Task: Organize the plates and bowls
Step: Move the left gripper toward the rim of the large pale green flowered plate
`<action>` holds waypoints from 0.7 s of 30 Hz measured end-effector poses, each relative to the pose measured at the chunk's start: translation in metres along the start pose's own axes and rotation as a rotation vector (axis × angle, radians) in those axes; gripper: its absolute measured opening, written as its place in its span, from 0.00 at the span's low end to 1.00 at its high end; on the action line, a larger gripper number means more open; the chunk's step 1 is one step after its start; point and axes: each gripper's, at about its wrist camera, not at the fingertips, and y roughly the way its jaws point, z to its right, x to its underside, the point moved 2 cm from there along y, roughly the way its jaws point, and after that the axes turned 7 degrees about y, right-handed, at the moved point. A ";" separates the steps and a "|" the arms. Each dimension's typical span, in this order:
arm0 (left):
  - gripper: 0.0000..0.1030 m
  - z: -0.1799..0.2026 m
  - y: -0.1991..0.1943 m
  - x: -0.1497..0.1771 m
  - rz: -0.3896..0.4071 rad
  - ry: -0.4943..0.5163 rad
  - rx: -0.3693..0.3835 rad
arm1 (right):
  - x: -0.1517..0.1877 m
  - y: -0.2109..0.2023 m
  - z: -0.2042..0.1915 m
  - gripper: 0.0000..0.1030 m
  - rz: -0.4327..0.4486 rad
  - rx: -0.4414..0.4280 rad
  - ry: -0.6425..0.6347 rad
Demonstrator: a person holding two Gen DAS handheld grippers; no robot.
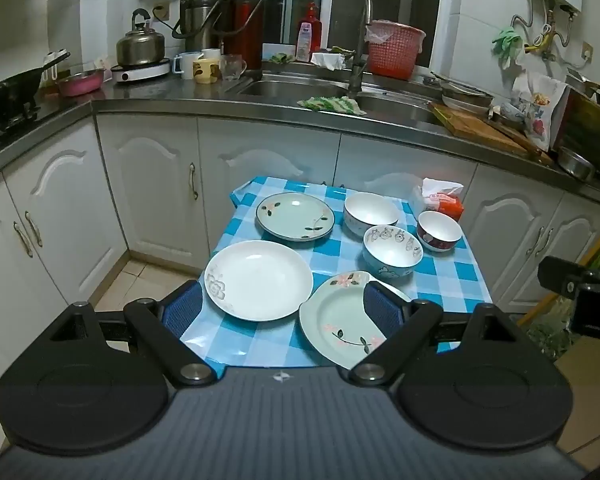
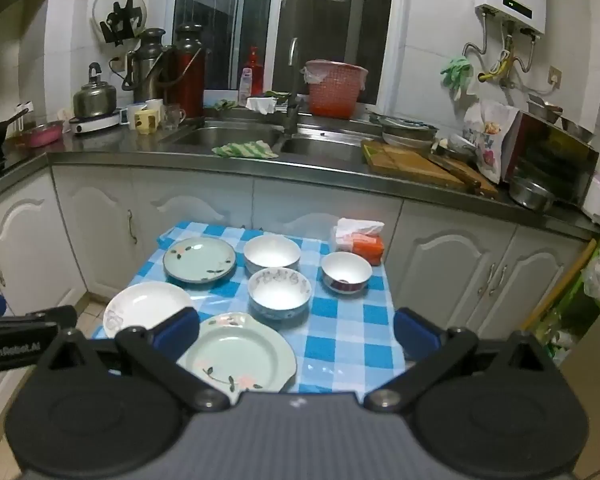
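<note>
Both my left tool (image 1: 282, 310) and right tool (image 2: 296, 330) are wide open and empty, so I should slowly pinch the rim of the green plate (image 2: 240, 354) at the frame's bottom.

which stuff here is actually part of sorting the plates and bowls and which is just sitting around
Part of the job:
green plate at the back
white plate
green flower plate in front
white bowl
cartoon bowl
red bowl

Just lying about:
tissue pack
kettle
red basket
cutting board
mugs
</note>
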 end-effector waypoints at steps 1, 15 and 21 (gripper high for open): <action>1.00 0.001 -0.001 0.000 0.000 0.001 0.004 | 0.000 0.000 0.000 1.00 0.003 -0.005 0.003; 1.00 -0.002 -0.002 0.001 0.014 -0.011 0.006 | 0.002 -0.005 -0.009 1.00 0.051 0.021 -0.047; 1.00 -0.004 -0.002 0.002 0.015 -0.030 0.002 | 0.003 -0.003 -0.007 1.00 0.043 0.021 -0.027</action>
